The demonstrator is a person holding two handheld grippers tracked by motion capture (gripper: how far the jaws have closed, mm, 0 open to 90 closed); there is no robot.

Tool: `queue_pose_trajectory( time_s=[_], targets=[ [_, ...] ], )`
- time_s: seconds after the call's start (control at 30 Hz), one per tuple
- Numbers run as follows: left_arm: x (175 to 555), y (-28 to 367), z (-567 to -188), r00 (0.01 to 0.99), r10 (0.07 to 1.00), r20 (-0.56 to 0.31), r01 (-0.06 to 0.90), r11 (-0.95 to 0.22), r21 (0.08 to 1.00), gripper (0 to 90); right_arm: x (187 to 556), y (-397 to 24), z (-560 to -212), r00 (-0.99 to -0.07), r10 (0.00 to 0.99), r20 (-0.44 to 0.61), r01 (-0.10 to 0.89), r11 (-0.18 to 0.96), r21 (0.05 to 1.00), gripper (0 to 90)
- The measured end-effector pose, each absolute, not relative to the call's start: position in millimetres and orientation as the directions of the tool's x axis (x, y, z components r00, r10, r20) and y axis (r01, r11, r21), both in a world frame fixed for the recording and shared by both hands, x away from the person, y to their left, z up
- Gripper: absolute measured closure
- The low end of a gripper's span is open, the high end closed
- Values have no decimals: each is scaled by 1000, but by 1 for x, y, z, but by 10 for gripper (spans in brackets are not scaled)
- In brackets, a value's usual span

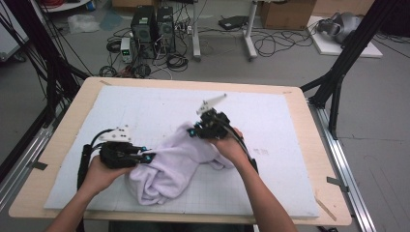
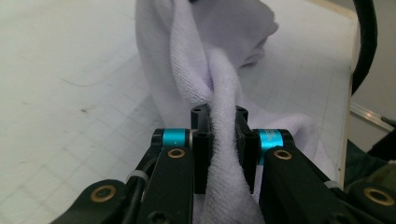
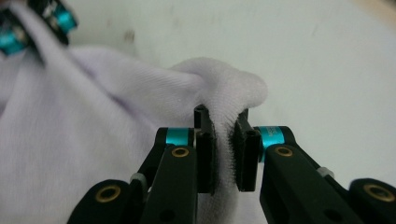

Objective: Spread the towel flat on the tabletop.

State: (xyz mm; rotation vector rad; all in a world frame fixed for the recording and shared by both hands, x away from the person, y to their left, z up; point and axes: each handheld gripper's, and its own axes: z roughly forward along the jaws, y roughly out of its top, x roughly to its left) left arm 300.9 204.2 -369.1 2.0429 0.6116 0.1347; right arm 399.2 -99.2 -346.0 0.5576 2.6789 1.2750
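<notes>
I have the white towel (image 1: 169, 166) bunched at lower centre of the high view, on the white mat (image 1: 270, 121) covering the desk (image 1: 321, 145). My left gripper (image 1: 147, 157) — at lower left — has its fingers clamped on a twisted fold of it. My right gripper (image 1: 195, 130), just above centre, pinches another fold.

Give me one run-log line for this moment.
left gripper: shut on towel | right gripper: shut on towel | towel: bunched on mat
</notes>
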Motion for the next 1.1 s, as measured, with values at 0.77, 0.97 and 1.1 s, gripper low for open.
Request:
queue_pose_trajectory(
  time_s=[0.77, 0.97, 1.1],
  targets=[
    [288, 195, -351, 886, 441, -139, 328, -387, 862, 587, 323, -161, -399, -954, 291, 73, 243, 606, 757, 801],
    [302, 187, -358, 881, 456, -123, 332, -413, 848, 575, 296, -179, -412, -958, 276, 80, 244, 634, 734, 742],
    [315, 182, -375, 863, 486, -135, 377, -443, 813, 520, 291, -188, -398, -952, 298, 70, 237, 573, 784, 580]
  ],
)
